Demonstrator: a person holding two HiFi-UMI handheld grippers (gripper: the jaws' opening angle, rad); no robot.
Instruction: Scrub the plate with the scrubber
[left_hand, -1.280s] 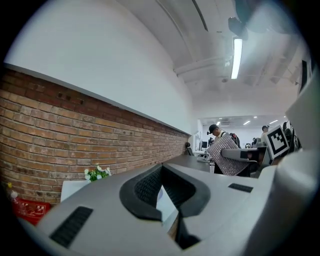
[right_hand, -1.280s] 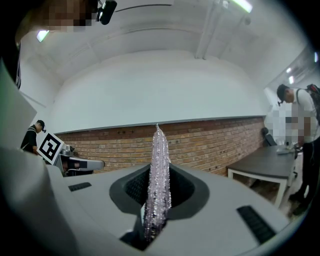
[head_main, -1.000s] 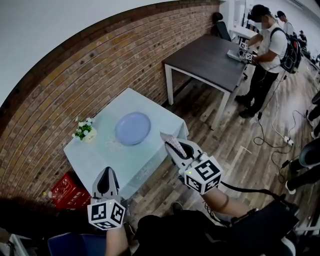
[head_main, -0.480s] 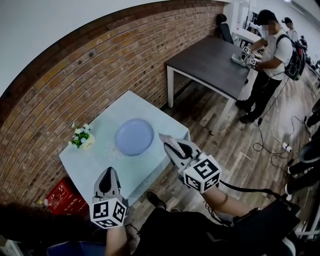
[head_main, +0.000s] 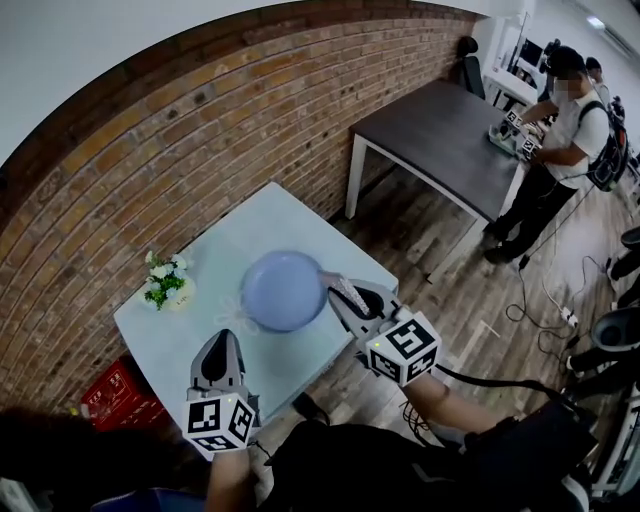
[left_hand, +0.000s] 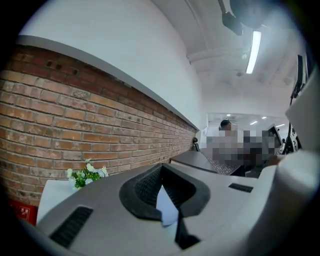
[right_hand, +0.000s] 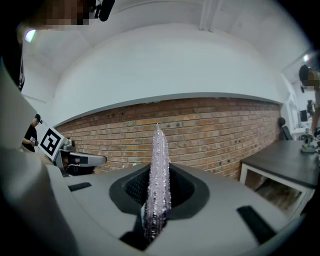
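Tool states are taken first from the head view. The right tool (head_main: 338, 288) is clamped on the scrubber (head_main: 347, 292), which is left sticking out past the tips so that it, and not the jaws, can be brought to the plate (head_main: 283, 290). The plate is seen as a plain round disc of pale lilac-blue, laid flat near the middle of the pale tabletop (head_main: 215, 262), with flowers (head_main: 166, 281) set well apart by the far-left edge. The scrubber's tip is seen against the plate's right rim, but contact cannot be confirmed. The left tool (head_main: 220, 345) is held at the near edge with its jaws together and nothing carried, probably kept free to steady the plate.

From the left tool view the jaws are shown shut. Only a pale sliver is glimpsed at the slot, and what it is cannot be told.

From the right tool view the scrubber (right_hand: 158, 165) is shown pinched on edge – thin, knobbly, glassy pink, upright. No plate is caught in either tool view.
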